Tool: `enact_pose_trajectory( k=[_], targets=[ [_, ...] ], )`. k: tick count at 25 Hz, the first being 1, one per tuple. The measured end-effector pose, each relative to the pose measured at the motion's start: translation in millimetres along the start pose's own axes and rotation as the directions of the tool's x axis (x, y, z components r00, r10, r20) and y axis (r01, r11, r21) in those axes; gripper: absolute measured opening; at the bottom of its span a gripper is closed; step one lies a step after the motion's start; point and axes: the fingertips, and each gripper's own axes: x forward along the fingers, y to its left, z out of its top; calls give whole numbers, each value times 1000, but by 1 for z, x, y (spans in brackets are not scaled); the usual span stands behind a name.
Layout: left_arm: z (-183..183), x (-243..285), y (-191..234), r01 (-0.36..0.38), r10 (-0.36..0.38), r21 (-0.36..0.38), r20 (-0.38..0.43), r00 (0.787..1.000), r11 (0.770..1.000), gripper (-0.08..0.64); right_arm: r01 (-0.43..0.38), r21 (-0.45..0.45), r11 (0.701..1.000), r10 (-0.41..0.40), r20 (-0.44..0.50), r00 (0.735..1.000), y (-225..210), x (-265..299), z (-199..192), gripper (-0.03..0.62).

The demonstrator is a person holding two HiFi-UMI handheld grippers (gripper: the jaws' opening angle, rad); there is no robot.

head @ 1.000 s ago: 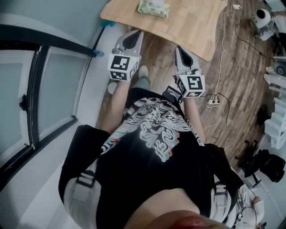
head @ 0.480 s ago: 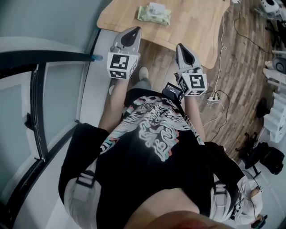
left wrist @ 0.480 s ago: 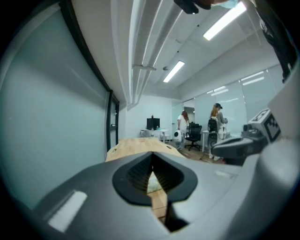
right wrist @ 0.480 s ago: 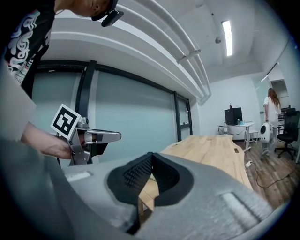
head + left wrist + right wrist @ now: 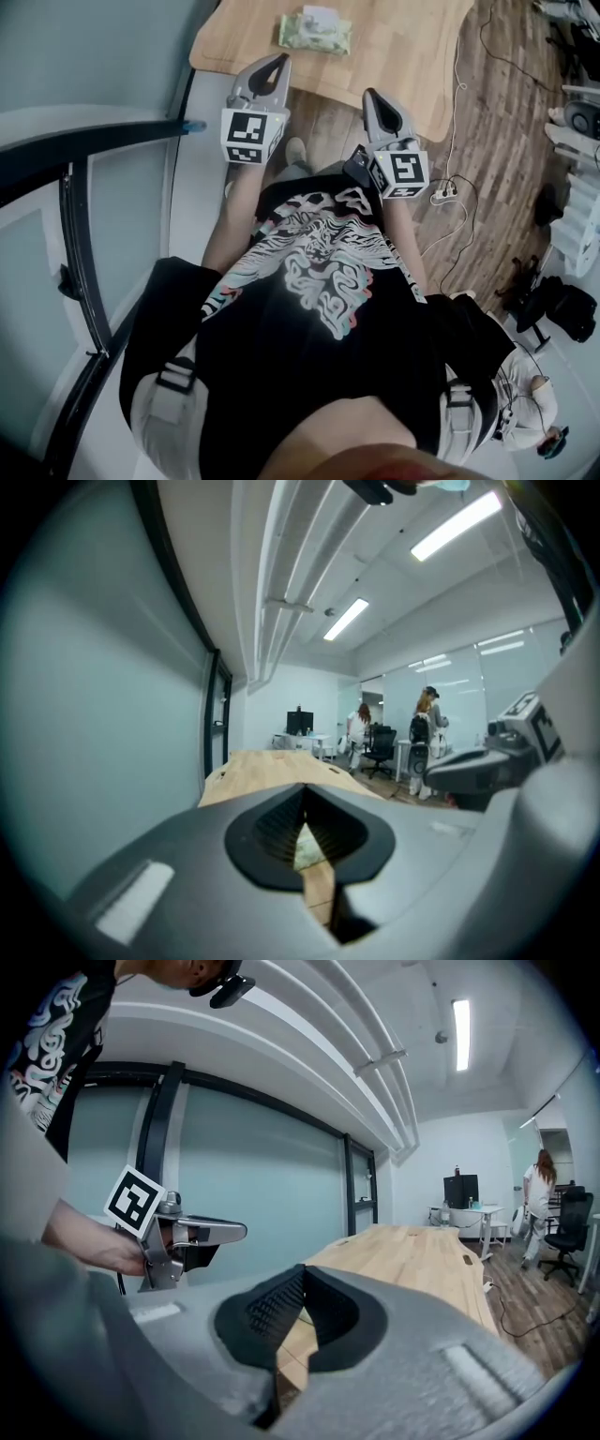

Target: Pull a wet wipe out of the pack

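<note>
The pale green wet wipe pack [image 5: 315,31] lies flat near the front edge of the wooden table [image 5: 403,56]. In the head view both grippers are held side by side in front of the table, short of the pack and touching nothing. The left gripper [image 5: 274,64] is shut and empty, its tips just at the table's edge. The right gripper [image 5: 369,97] is shut and empty too, a little further back. In the left gripper view a bit of the pack [image 5: 307,847] shows through the hollow between the shut jaws of the left gripper [image 5: 303,789]. In its own view the right gripper [image 5: 302,1269] points along the table [image 5: 412,1255].
A glass partition with dark frames [image 5: 94,187] runs along the left. Cables and a power strip [image 5: 442,195] lie on the wooden floor to the right, with equipment beyond. Far off, people [image 5: 427,724] stand among desks and office chairs.
Both grippers have moved forward toward the table, and the pack now lies closer to their tips. Both jaws stay shut.
</note>
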Motion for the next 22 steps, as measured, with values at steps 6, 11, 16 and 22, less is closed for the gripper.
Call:
enact_pose_trajectory(
  k=[6, 11, 16, 22],
  targets=[
    [1, 12, 0, 17, -17, 4, 1, 1000, 1000, -8, 25, 3, 1000, -25, 1, 1000, -15, 3, 3, 0],
    [3, 21, 7, 7, -7, 9, -4, 1000, 1000, -8, 31, 2, 1000, -31, 8, 999, -22, 9, 6, 0],
    [4, 33, 11, 9, -9, 25, -8, 1000, 1000, -8, 17, 18, 1000, -17, 7, 1000, -33, 21, 3, 0],
    [13, 54, 17, 17, -17, 44, -4, 1000, 999, -8, 41, 34, 999, -42, 26, 999, -55, 39, 12, 0]
  ],
)
